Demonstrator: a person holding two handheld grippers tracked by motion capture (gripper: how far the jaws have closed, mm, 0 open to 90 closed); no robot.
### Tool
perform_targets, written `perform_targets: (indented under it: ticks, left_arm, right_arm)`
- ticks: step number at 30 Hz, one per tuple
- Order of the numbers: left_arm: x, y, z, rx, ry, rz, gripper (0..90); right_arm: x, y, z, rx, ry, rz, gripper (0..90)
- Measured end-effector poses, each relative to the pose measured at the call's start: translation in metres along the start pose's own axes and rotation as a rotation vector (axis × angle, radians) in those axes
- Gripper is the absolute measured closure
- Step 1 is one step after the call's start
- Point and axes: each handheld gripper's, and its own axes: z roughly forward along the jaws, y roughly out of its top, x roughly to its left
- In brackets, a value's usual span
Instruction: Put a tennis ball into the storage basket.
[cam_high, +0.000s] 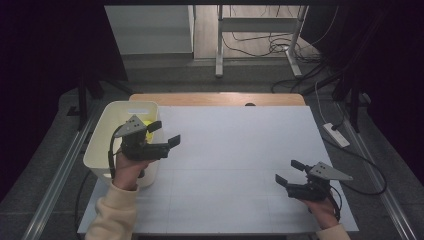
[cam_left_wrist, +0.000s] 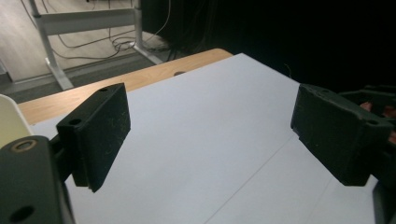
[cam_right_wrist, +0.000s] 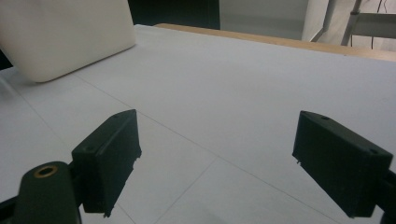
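left gripper (cam_high: 166, 134) above near rim of white bin (cam_high: 102, 131) at 9 o'clock, jaws apart, empty. yellow item (cam_high: 148, 122) lying inside bin. right gripper (cam_high: 289, 171) at 4 o'clock, jaws apart, empty, low over table (cam_high: 235, 150). likely between picks; next: dipping left jaws into bin around yellow item.

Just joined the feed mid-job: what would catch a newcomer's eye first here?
First the cream bin at the table's left edge, with something yellow inside that is too small to identify. The left gripper is held beside the bin's right wall with its jaws open and nothing between them. The right gripper, also open and empty, sits low near the white table's front right corner.
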Motion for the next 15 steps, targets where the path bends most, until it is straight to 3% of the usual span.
perform_targets:
  ticks: [7,15]
  left_arm:
    - [-0.011,-0.016,-0.004,0.011,-0.037,0.025,13.3]
    - [-0.02,-0.03,-0.007,0.004,-0.051,0.038,13.8]
  right_arm:
    - [0.0,0.0,0.0,0.001,-0.001,0.001,14.5]
    - [0.001,0.0,0.001,0.006,0.0,-0.001,14.5]
